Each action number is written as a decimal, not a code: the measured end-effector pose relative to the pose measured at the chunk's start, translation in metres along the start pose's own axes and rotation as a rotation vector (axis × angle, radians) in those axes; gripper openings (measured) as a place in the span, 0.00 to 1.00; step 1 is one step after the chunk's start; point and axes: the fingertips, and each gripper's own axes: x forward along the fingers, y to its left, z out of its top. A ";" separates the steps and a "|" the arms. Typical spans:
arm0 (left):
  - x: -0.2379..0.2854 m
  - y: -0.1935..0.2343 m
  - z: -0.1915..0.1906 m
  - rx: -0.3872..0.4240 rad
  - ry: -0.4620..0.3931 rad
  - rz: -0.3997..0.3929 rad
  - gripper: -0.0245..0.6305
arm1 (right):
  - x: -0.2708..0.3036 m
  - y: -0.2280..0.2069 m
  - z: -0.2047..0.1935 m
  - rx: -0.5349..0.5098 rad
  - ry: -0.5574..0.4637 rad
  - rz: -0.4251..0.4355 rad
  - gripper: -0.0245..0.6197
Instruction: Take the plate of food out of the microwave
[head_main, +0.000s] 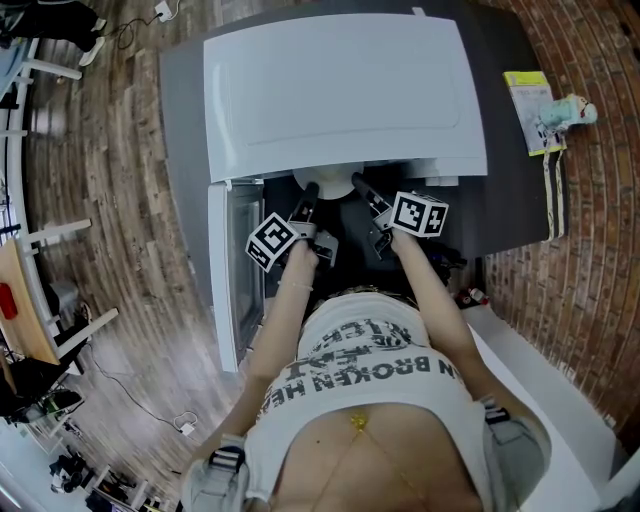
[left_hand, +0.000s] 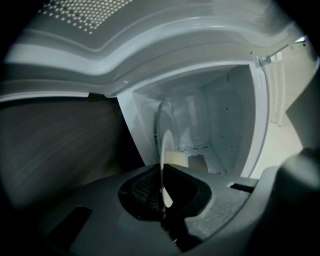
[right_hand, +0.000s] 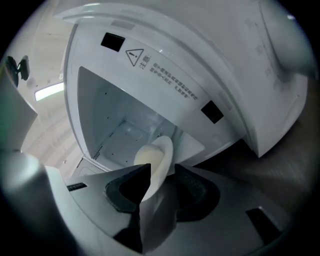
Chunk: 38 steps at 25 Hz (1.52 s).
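The white microwave (head_main: 340, 90) stands on a dark counter with its door (head_main: 225, 270) swung open to the left. A white plate (head_main: 325, 186) with a pale yellow food item (right_hand: 144, 157) sits at the mouth of the oven, and both grippers are on its near rim. My left gripper (left_hand: 162, 171) is shut on the plate (left_hand: 166, 145), which shows edge-on between its pads. My right gripper (right_hand: 162, 174) has the plate's rim (right_hand: 162, 152) between its jaws, with a gap beside one pad. In the head view the left gripper (head_main: 310, 190) and the right gripper (head_main: 358, 182) reach under the microwave's top.
The dark counter (head_main: 500, 200) extends to the right of the microwave, where a yellow-green packet (head_main: 528, 110) and a small bottle (head_main: 572, 110) lie. A brick wall runs along the right. The open door stands just left of my left arm.
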 end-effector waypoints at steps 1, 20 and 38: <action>-0.001 0.000 0.000 -0.004 -0.001 0.000 0.06 | 0.002 0.000 0.000 0.022 -0.003 0.011 0.23; -0.006 -0.001 -0.013 0.010 0.005 -0.003 0.06 | 0.012 -0.006 -0.007 0.124 0.013 0.039 0.13; -0.027 -0.027 -0.019 0.039 -0.013 -0.052 0.06 | -0.010 0.020 -0.003 0.091 0.012 0.034 0.12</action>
